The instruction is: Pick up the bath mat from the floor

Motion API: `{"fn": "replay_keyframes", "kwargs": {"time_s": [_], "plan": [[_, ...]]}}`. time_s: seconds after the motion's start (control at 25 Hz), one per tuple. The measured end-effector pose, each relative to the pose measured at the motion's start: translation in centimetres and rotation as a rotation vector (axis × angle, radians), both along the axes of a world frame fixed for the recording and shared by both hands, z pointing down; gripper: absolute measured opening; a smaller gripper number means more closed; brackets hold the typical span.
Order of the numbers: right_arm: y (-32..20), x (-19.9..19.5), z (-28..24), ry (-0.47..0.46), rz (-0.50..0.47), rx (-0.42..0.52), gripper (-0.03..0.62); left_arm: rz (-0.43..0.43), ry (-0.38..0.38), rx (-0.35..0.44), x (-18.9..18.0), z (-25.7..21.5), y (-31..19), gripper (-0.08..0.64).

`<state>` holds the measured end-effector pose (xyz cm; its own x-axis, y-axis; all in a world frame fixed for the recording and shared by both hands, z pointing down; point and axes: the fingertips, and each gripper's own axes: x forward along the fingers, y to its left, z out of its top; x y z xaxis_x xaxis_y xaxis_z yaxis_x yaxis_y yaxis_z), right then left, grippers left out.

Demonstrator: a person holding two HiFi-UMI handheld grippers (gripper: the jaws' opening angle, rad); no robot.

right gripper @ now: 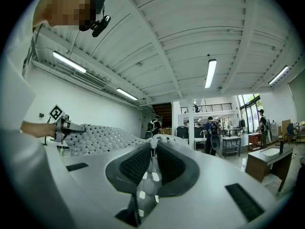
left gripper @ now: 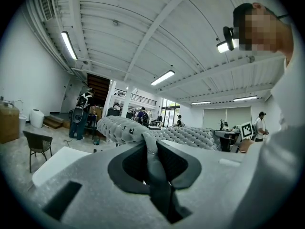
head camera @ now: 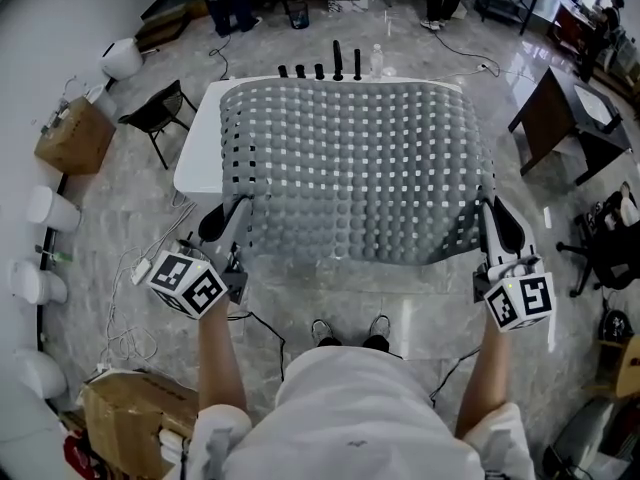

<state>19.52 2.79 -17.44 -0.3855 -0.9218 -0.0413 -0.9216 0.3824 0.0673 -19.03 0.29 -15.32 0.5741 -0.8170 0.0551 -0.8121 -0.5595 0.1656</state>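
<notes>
The grey bath mat (head camera: 355, 163), studded with bumps and square holes, hangs spread out in the air in front of the person. My left gripper (head camera: 238, 208) is shut on its near left corner, my right gripper (head camera: 490, 213) on its near right corner. In the left gripper view a fold of the mat (left gripper: 155, 168) is pinched between the dark pads. In the right gripper view a strip of the mat (right gripper: 145, 175) with pale squares sits squeezed between the pads. The mat's far part covers most of the white table (head camera: 196, 153) behind it.
A folding chair (head camera: 155, 113) stands left of the table. Cardboard boxes (head camera: 75, 133) and white containers (head camera: 50, 208) line the left wall. A dark desk (head camera: 565, 118) stands at the right. Cables (head camera: 125, 313) lie on the floor near my left. Bottles (head camera: 340, 63) stand at the table's far edge.
</notes>
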Motion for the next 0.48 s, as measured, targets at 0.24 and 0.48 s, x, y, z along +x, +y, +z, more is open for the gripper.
{"fn": "replay_keyframes", "kwargs": {"time_s": [0.24, 0.48], "plan": [[0.49, -0.26, -0.09, 0.000, -0.004, -0.005, 0.048, -0.008, 0.001, 0.005, -0.33, -0.18, 0.63, 0.054], [0.01, 0.36, -0.31, 0.007, 0.005, 0.001, 0.048, -0.013, -0.002, 0.005, -0.13, -0.40, 0.42, 0.054]]}}
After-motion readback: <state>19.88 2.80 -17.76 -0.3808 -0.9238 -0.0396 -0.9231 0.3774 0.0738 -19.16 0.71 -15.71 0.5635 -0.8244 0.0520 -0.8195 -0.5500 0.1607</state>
